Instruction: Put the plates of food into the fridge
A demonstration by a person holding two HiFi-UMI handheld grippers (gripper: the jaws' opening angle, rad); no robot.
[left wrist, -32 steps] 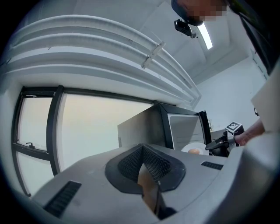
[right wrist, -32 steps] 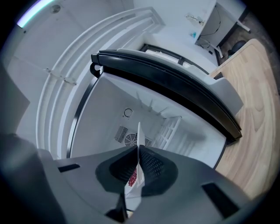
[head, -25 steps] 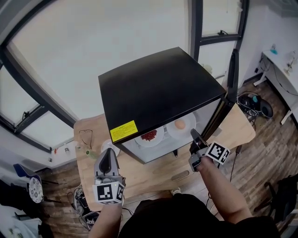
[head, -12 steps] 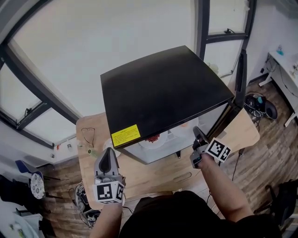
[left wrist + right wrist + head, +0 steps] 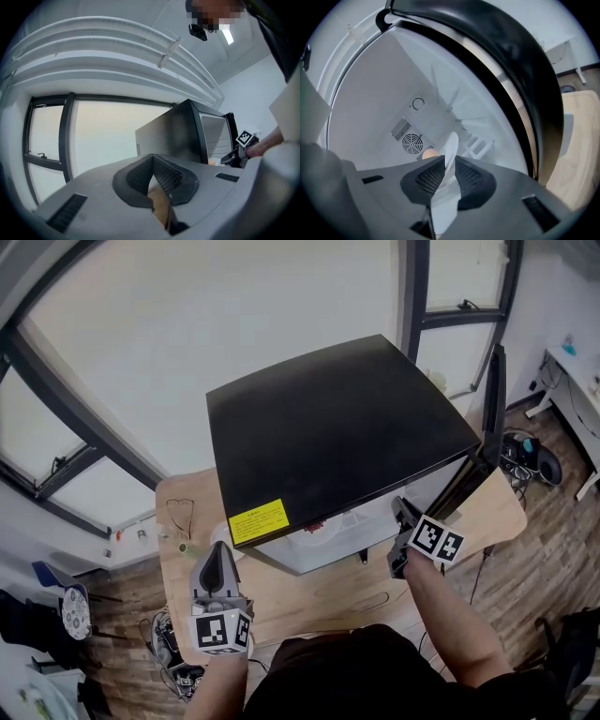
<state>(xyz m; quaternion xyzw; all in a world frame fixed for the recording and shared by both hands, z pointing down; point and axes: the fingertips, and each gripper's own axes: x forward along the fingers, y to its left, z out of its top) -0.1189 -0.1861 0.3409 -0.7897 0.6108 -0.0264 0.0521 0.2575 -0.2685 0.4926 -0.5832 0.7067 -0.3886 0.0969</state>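
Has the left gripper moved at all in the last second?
No. The left gripper has kept its place over the table: just as far in from the table's left edge and front edge as before.

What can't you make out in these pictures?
Head view: plate of red food, mostly under the fridge's top.
Right gripper view: food on the white plate, an orange sliver behind the right gripper; its jaws have just been opening round the rim.
Left gripper view: fridge's inside, too small, side-on.
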